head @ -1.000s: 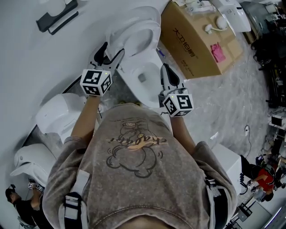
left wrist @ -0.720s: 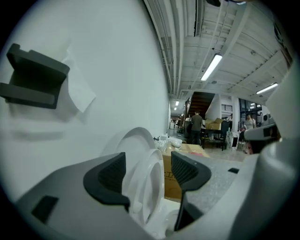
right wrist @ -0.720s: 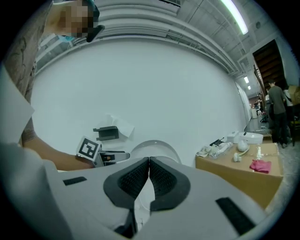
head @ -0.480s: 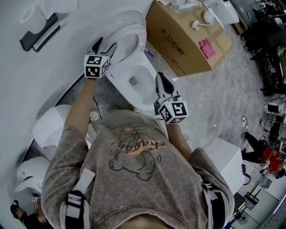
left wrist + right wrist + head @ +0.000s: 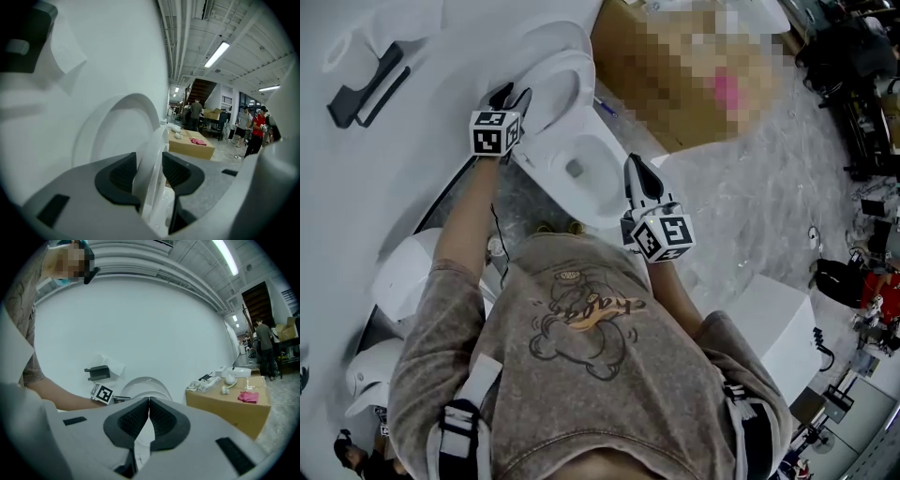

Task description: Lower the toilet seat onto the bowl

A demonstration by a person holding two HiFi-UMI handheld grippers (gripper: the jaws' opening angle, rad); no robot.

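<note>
White wall [image 5: 154, 333] backs upright toilet seat [image 5: 152, 140]; left hand-held gripper [image 5: 149, 166] closing on its rim, right hand-held gripper [image 5: 149, 405] closed.

Your left gripper [image 5: 508, 97] is now up at the raised toilet seat [image 5: 149, 154]; jaws, wide open before, are closing around its rim.

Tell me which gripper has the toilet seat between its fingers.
The left gripper: its fingers are closing on the rim of the raised toilet seat. The right gripper, near the bowl's front, has its fingers together on nothing.
</note>
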